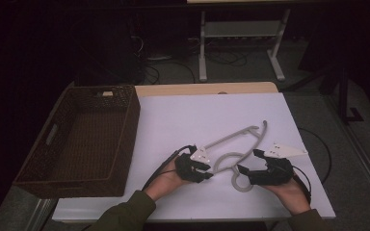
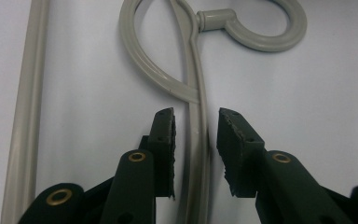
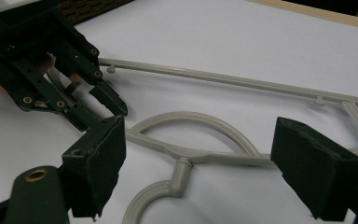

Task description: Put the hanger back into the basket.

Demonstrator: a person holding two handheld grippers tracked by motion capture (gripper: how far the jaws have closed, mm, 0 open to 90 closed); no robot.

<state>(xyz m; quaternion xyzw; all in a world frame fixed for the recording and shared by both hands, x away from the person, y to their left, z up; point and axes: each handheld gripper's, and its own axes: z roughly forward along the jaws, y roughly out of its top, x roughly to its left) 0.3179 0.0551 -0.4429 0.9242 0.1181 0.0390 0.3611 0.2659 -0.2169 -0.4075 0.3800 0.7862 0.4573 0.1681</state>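
Nearest us, the person's sleeves and hands; the left gripper (image 1: pixel 203 169) sits at the left end of the grey plastic hanger (image 1: pixel 236 144), the right gripper (image 1: pixel 246 169) just right of the hanger's hook (image 2: pixel 265 28). We use the hanger as landmark throughout.

Hanger lies flat on the white table top (image 1: pixel 173 115), near the front edge, its long bar running away up and right. In the left gripper view the jaws straddle the hanger's arm just below the loop: left pad (image 2: pixel 168 149) looks to be touching or nearly touching the rod, right pad (image 2: pixel 235 149) stands a small gap off it. So narrowed around the arm, not yet clamped; we read it as open with the hanger between. Right gripper: jaws spread wide, nothing between the pads, hanger neck and hook lying beyond them on the table.

Progress, as we judge it: early. Hanger not lifted, grasp only being set up on the left. Left to do: finish the pinch, lift, likely carry it to the woven basket (image 1: pixel 84 139).

Around: basket sits well left of the hanger, empty inside as far as we see, a small light tag (image 1: pixel 107 94) on its far rim. Floor cables and a white frame stand far beyond the hanger. Nothing blocks the way to the basket; only its near wall has to be cleared, and the long hanger may catch on it.
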